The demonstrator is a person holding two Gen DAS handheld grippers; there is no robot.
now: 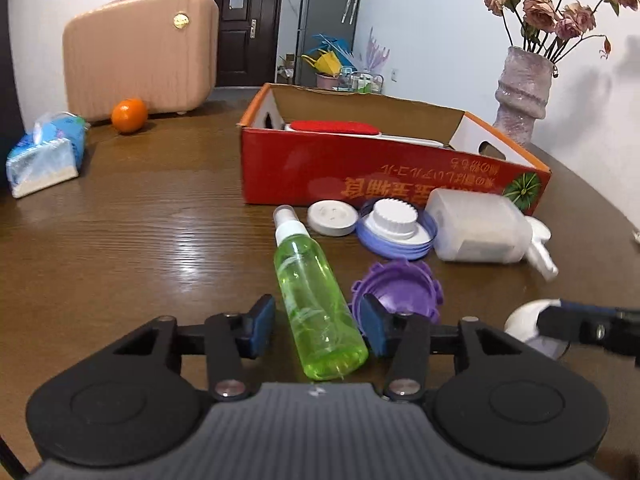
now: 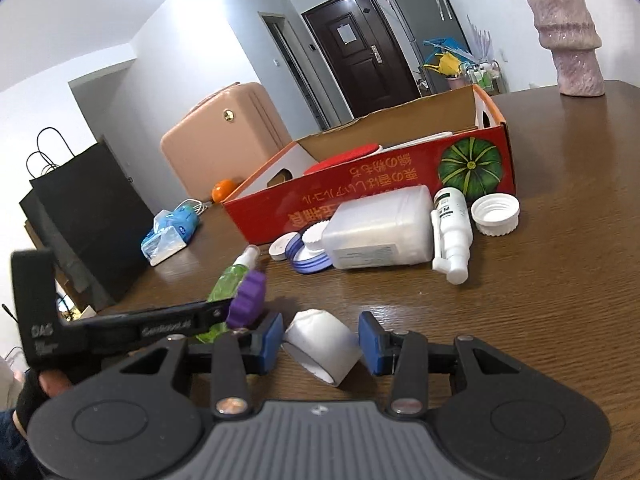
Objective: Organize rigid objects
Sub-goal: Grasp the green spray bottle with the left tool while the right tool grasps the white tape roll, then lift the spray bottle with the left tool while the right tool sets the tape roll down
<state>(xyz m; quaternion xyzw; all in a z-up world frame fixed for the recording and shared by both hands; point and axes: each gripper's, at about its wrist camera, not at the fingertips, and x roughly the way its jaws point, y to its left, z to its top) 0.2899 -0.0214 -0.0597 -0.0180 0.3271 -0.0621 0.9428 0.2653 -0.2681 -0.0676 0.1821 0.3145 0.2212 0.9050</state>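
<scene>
Nearest, the left gripper [image 1: 318,326] straddles the green spray bottle [image 1: 316,300] lying on the desk [image 1: 140,240]; its blue pads sit just beside the bottle's sides, and I cannot tell whether they press yet. The right gripper [image 2: 322,344] likewise brackets a white cap [image 2: 322,346], with a sliver of gap showing. Both items look light, stiff and smooth, so a mid-body hold seems safest. A purple lid [image 1: 400,292] lies beside the bottle. Beyond it, more caps and a translucent jug [image 1: 478,228] crowd the open red box [image 1: 380,168], the likely destination.
</scene>
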